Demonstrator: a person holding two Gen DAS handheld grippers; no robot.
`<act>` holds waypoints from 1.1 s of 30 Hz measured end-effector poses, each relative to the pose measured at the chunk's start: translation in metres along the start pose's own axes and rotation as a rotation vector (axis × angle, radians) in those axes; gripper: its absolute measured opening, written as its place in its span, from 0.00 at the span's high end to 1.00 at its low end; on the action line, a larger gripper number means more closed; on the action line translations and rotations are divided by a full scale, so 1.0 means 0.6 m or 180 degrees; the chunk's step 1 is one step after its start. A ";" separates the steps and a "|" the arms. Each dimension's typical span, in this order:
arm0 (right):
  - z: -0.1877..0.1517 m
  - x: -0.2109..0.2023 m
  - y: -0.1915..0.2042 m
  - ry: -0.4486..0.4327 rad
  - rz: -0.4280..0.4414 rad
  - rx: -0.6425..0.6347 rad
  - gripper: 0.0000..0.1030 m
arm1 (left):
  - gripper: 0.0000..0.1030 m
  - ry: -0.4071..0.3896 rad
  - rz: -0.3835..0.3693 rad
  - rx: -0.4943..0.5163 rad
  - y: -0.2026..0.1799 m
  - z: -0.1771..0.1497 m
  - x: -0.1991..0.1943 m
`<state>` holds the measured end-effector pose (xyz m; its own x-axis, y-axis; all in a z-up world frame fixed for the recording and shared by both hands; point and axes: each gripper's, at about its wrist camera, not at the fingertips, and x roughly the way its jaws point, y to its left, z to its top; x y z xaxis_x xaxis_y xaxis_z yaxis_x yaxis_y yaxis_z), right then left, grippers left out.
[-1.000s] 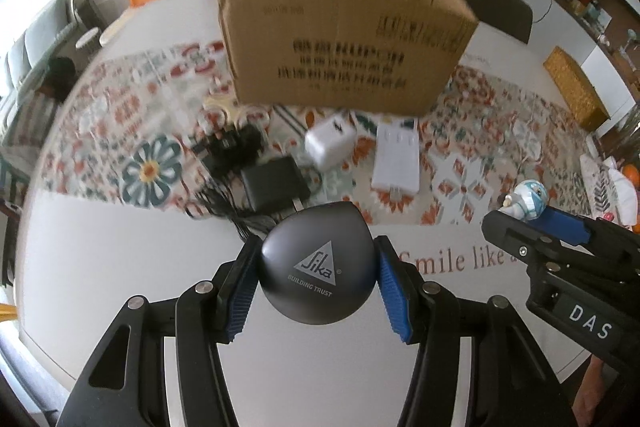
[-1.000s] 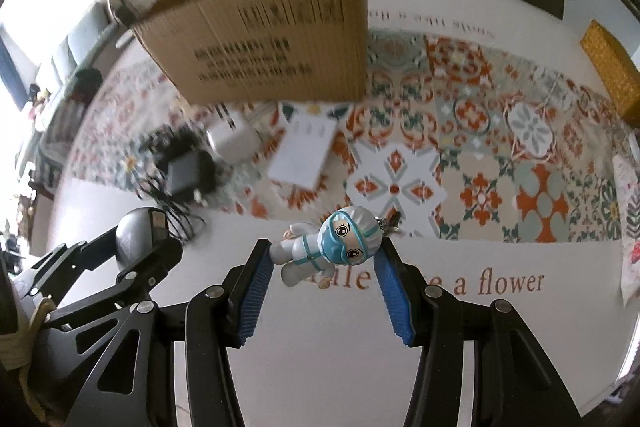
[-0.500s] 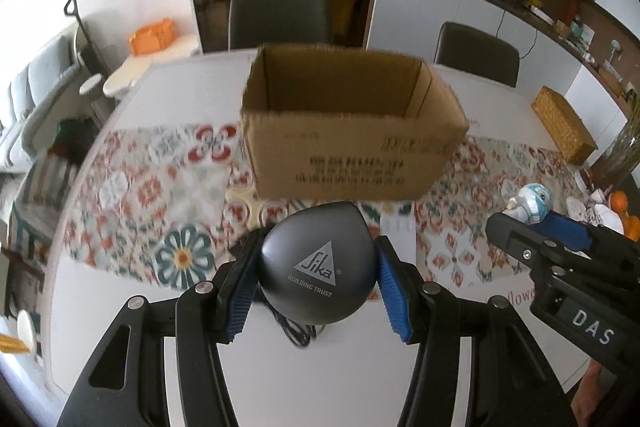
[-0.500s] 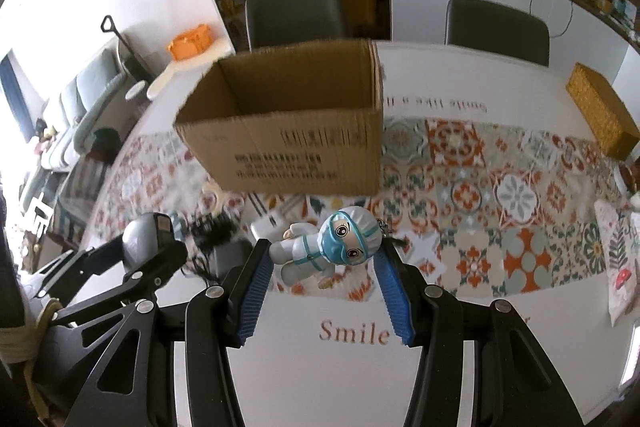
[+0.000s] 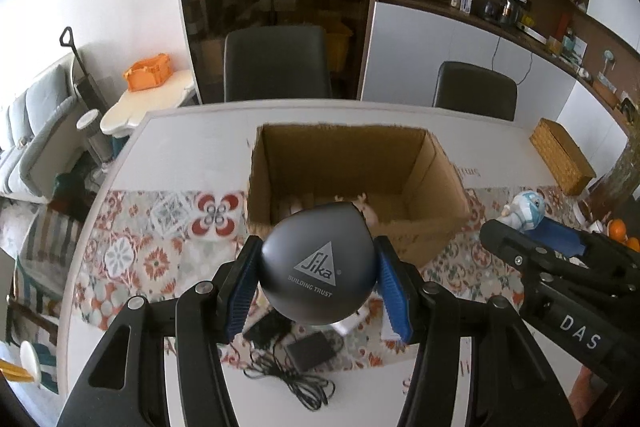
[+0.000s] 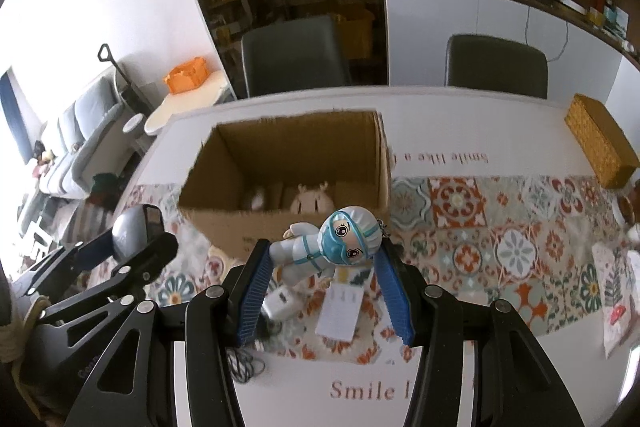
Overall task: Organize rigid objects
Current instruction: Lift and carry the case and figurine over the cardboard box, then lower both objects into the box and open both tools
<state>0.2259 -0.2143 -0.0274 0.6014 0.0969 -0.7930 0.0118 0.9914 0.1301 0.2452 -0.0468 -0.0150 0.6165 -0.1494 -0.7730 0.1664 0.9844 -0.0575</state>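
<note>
White oval dining table (image 5: 180,147), patterned floral runner (image 6: 500,227) across its middle; landmark for all below: open brown cardboard box (image 5: 356,167) standing upright on the runner, mouth up.

Inside box: pale pig-faced toy (image 6: 312,203) and a second pale item, too blurred to name, on the floor of the box.

Near side of box, on the table: black power adapter with tangled cable (image 5: 310,351), white charger block (image 6: 280,305), flat white card or packet (image 6: 340,313).

Left gripper (image 5: 318,283): blue pads clamped on a dark grey rounded plastic gadget marked "Sika" (image 5: 318,267), held in the air just short of the box's near wall, roughly centred on the opening.

Right gripper (image 6: 326,269): blue pads closed on a small white-and-teal masked figurine in a hooded suit (image 6: 328,247), lying sideways across the pads, head toward the right pad; above the table, before the box's near right corner.

Deciding relation: box mouth straight ahead of and below both loads; left gripper appears marginally nearer the opening. Likely next: forward over the near wall, then release. Risk: clipping the rim, or the two grippers crowding each other.
</note>
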 end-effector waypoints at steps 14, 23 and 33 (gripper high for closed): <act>0.102 0.036 0.020 -0.0134 -0.0041 -0.0155 0.49 | 0.46 -0.0055 0.0101 0.0086 0.010 0.091 0.049; 0.150 0.112 0.023 0.0180 -0.0016 -0.0211 0.49 | 0.46 0.0313 0.0135 0.0189 0.018 0.122 0.132; 0.143 0.196 0.010 0.0618 0.0002 -0.0115 0.49 | 0.40 0.0526 0.0288 0.0238 0.019 0.112 0.177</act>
<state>0.3653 -0.2044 -0.0685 0.4361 0.1092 -0.8932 -0.0192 0.9935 0.1121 0.3644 -0.0577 -0.0555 0.4978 -0.0372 -0.8665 0.1766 0.9825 0.0593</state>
